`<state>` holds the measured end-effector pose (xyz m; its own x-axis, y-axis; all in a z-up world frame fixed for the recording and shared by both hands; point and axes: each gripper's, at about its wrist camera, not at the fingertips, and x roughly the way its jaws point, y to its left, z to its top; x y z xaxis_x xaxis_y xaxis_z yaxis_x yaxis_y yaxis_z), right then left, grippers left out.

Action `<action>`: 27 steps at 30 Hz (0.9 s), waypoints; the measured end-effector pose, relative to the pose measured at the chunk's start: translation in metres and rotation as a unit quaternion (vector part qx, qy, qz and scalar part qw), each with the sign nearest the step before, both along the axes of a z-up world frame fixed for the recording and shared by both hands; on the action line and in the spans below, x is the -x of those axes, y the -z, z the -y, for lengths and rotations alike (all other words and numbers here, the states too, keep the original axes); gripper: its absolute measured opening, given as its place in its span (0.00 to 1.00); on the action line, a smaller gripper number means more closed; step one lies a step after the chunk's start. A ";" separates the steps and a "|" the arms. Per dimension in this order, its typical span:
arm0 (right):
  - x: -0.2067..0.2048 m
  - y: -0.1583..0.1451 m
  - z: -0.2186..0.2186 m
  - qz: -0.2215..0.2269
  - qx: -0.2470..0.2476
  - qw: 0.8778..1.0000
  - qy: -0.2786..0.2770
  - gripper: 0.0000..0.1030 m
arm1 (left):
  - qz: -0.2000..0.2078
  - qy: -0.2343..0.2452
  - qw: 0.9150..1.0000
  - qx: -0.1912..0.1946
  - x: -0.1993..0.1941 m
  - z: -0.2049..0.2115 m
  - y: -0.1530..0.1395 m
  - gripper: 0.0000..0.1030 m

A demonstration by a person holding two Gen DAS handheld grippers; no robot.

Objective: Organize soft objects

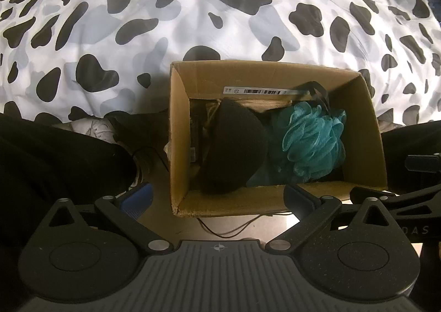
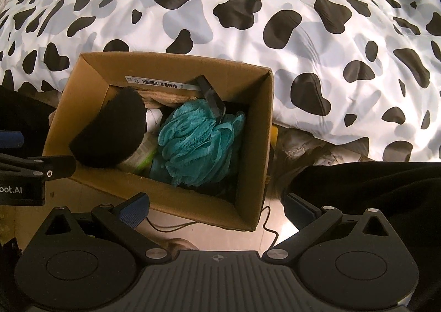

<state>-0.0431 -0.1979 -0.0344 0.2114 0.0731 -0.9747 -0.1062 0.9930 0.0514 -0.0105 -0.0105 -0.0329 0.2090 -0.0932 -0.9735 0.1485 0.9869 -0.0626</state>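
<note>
An open cardboard box (image 1: 179,130) (image 2: 264,124) stands on the floor against a bed. Inside lie a black knit cap (image 1: 234,146) (image 2: 115,135) on the left and a teal mesh bath pouf (image 1: 314,141) (image 2: 198,143) on the right, with beige fabric (image 2: 162,99) and a black strap (image 2: 212,94) behind them. My left gripper (image 1: 219,199) hovers open over the box's near wall, holding nothing. My right gripper (image 2: 217,208) is open too, above the box's near right corner, with nothing between its fingers.
A cow-print duvet (image 1: 193,8) (image 2: 303,36) covers the bed behind the box. Black-clothed legs (image 1: 55,163) (image 2: 372,196) flank the box on both sides. A thin black cable (image 1: 237,226) (image 2: 176,226) lies on the floor by the box. White shoes (image 1: 99,130) sit to the left.
</note>
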 end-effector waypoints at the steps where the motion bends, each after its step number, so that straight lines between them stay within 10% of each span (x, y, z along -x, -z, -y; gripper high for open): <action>1: 0.000 0.000 0.000 0.000 0.000 1.000 -0.001 1.00 | 0.000 0.001 1.000 0.000 0.000 0.000 0.000 1.00; 27: 0.000 0.001 -0.004 -0.005 0.000 1.000 -0.003 1.00 | 0.004 0.010 1.000 -0.004 0.001 0.002 0.000 1.00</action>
<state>-0.0432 -0.1943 -0.0354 0.2013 0.0749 -0.9767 -0.1117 0.9923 0.0531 -0.0112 -0.0127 -0.0330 0.2152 -0.0899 -0.9724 0.1696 0.9841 -0.0534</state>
